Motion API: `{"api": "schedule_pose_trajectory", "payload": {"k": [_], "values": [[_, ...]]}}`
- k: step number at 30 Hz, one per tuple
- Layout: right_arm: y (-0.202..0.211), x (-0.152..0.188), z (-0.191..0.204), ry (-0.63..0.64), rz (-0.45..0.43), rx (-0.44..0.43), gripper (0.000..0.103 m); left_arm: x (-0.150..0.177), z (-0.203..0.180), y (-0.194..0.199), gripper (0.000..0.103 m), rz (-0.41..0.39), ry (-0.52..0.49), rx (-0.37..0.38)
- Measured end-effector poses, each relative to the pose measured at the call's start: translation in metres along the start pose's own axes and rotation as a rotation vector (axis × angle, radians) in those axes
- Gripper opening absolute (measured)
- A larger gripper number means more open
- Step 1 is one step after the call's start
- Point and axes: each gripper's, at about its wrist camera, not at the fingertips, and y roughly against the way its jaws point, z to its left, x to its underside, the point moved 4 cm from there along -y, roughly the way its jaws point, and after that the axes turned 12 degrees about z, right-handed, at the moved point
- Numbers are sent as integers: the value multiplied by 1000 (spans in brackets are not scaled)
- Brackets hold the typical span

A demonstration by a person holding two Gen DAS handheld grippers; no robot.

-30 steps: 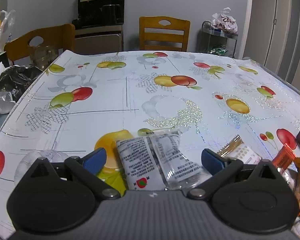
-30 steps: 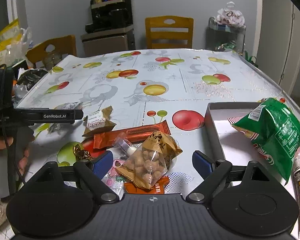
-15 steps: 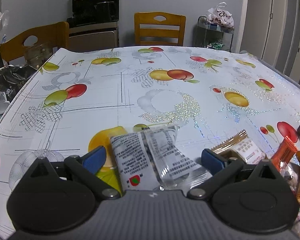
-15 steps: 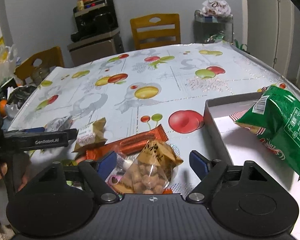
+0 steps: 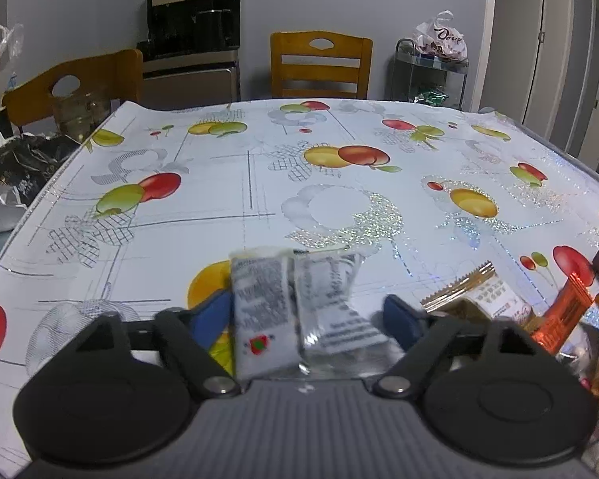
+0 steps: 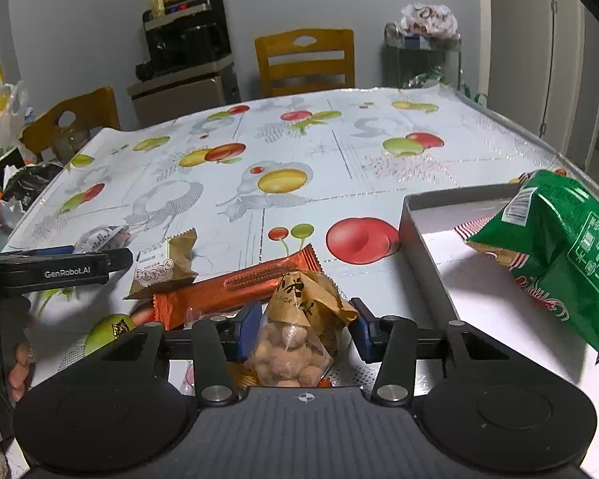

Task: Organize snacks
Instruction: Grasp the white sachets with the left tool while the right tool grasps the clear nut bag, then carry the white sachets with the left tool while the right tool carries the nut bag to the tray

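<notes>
Our right claw (image 6: 304,329) stands partly open, its blue fingers (image 6: 246,329) on either side of the peanut bag (image 6: 299,343) but not visibly pressing it; the bag lies on the table (image 6: 319,151) between them. Just behind the peanut bag lies the orange bar (image 6: 235,289), slanting up toward the right. Beyond the left end of that bar sits a small brown-and-white packet (image 6: 165,265). To the right of the peanut bag is the grey box (image 6: 427,247), its near wall close to our right finger, and inside it the green bag (image 6: 559,247) leans at the far right side. Left of the peanut bag, the other claw's black body comes into the right view from the edge, with a hand (image 6: 20,363) on its grip.

Our left claw (image 5: 307,311) is open wide, its fingers (image 5: 211,313) on both sides of two clear packets (image 5: 299,307) with printed labels, lying side by side on the table. The left finger seems to touch the left packet; the right finger stands a little apart from the right one. To the right of these packets we see the same brown-and-white packet and then the orange bar. Beyond the table stand two wooden chairs (image 5: 319,64).
</notes>
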Motion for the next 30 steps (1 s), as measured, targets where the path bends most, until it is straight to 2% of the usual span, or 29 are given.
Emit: {"api": "schedule_pose_trajectory", "payload": {"k": [5,6,7,11,14,18,21,24,26,30], "values": [[16,3,4,37,-70,11,43,2,2,3,73,-5,-3,13],[20,4,5,44,-86,12,42,2,3,5,64,-10,-1,13],[24,4,6,53,-100,14,41,3,3,6,59,-14,0,16],[36,8,8,85,-134,19,40,6,2,9,57,-15,-16,26],[41,11,6,85,-132,-1,39,11,-1,13,56,-16,-28,30],[52,15,2,85,-142,-35,39,19,-5,22,55,-16,-57,-2],[62,21,-1,105,-146,-52,39,25,-4,35,54,-12,-47,40],[69,29,-5,122,-112,-101,39,36,-5,55,54,-23,-51,61],[72,35,-4,145,-86,-157,39,46,-9,72,54,-30,-78,75],[75,51,3,206,-47,-213,39,70,-23,101,54,-36,-150,93]]}}
